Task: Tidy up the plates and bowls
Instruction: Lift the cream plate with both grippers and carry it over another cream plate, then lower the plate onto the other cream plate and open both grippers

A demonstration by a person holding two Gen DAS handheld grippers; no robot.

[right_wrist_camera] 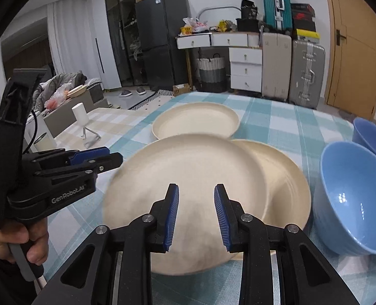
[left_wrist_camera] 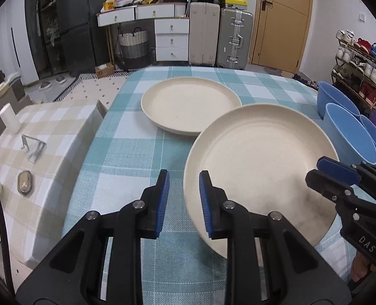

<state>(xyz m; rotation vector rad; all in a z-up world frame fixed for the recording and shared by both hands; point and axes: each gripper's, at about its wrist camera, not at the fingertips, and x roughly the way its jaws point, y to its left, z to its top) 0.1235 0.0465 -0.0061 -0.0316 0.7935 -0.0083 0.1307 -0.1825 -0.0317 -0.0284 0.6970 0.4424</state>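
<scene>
**Top plate askew, neither gripper holding it**

Three cream plates lay on the teal checked tablecloth [left_wrist_camera: 127, 152]. The far plate [left_wrist_camera: 190, 101] sat flat on its own. Nearer, the top plate [right_wrist_camera: 188, 167] rested crooked on the lower plate [right_wrist_camera: 284, 178], covering its left part and leaving its right rim bare. The top plate looked smeared in the right wrist view while everything around it was sharp, so it was probably in motion.

The left gripper [left_wrist_camera: 184, 175] had its jaws drawn close together, with only a strip of cloth and the plate's edge showing in the slit, and they pinched nothing. The right gripper [right_wrist_camera: 196, 188] hovered over the top plate's near side with its jaws somewhat apart and empty.

The risk was the unsupported top plate. Being smooth and off-centre, it could skate off the lower one onto the cloth. It could also swing right into the nearest blue bowl [right_wrist_camera: 350, 198], which stood just beside the lower plate, with further blue bowls behind it. A nudge from either fingertip at the rim might push the plate further out of line instead of seating it.
</scene>
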